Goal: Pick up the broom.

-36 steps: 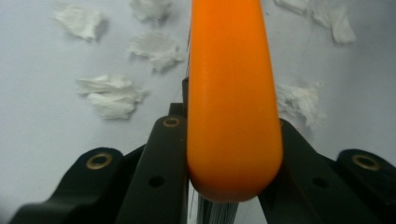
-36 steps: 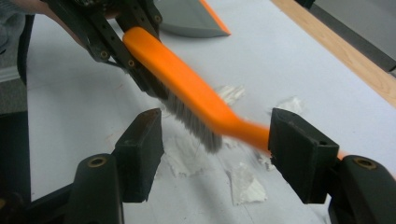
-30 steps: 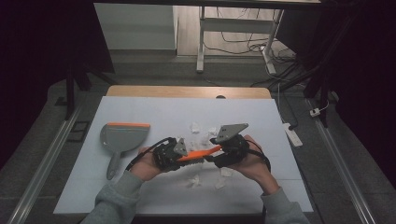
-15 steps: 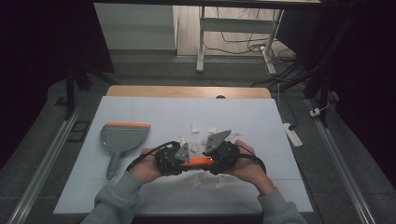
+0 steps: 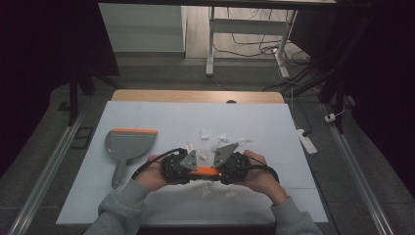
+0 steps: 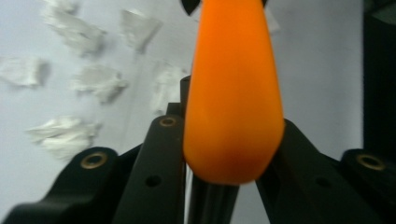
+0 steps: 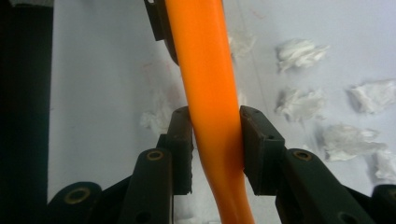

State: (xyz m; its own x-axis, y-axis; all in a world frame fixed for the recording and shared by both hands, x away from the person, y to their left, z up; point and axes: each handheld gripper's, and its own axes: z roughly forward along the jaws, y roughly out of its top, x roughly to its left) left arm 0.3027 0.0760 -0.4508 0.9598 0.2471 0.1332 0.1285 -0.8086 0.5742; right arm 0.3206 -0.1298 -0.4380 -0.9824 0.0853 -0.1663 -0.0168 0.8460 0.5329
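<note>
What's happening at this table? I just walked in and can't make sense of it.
A person sits at the white table with a claw in each hand. The left claw and right claw meet near the front edge, both clamped on one orange handle, probably a small brush's. Crumpled white paper scraps lie scattered around them, and a grey dustpan with an orange edge sits apart to the left. It looks like sweeping is about to start.
</note>
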